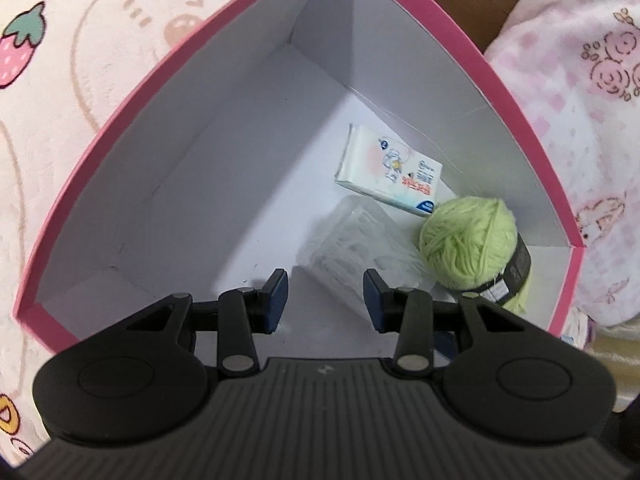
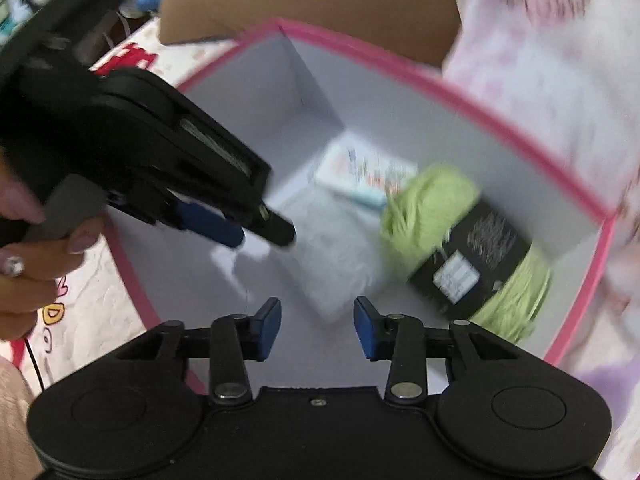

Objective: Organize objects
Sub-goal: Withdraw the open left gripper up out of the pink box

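Strawberry blanket (image 1: 60, 92), right view shows hand (image 2: 24, 256)

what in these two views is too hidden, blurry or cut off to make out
- Clear plastic pack: contents unreadable; see-through in the left wrist view, motion-blurred in the right.
- Tissue pack print: too small in the left wrist view, smeared in the right.
- Green yarn ball label text: blurred in the right wrist view, turned edge-on in the left.
- Pink box near corner: hidden behind the left gripper body.
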Tool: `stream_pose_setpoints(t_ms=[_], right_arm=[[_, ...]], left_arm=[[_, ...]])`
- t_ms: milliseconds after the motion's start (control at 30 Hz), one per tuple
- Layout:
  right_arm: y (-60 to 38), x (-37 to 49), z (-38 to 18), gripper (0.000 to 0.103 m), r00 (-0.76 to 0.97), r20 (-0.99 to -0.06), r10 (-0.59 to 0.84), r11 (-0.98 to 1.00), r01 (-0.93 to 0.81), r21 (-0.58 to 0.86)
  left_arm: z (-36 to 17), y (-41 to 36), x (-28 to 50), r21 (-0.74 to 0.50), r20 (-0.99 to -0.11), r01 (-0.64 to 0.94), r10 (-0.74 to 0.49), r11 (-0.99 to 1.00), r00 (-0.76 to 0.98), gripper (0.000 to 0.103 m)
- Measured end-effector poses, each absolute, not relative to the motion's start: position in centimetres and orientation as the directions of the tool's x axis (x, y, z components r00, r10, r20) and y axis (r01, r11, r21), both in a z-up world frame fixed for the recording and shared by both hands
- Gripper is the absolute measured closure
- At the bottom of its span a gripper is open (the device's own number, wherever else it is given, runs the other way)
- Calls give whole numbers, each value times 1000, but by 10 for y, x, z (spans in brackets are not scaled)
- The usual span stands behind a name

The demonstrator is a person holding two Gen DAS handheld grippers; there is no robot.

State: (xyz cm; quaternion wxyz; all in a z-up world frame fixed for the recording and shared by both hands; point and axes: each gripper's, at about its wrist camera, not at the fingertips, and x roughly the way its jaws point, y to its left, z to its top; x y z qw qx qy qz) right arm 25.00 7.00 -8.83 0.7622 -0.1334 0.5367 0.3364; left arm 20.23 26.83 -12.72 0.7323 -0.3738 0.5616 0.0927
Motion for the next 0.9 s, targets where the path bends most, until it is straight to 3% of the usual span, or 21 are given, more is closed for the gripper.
stream_pose_setpoints(t_ms=[167, 300, 467, 900], right_arm=[[68, 250, -100, 62, 160, -925, 346, 784, -590, 192], [68, 262, -106, 87, 161, -927, 338, 825, -525, 209], [69, 262, -103, 87, 254, -917, 308, 842, -521, 138], [61, 271, -95, 84, 234, -903, 360, 838, -507, 202]], left_arm=[[-126, 266, 206, -410, -903, -558, -233, 721, 362, 63], [-127, 264, 208, -427, -893, -546, -244, 721, 377, 64], [-139, 259, 209, -466, -881, -572, -293, 675, 372, 62], [-117, 250, 225, -374, -895, -525, -149, 764, 420, 64]])
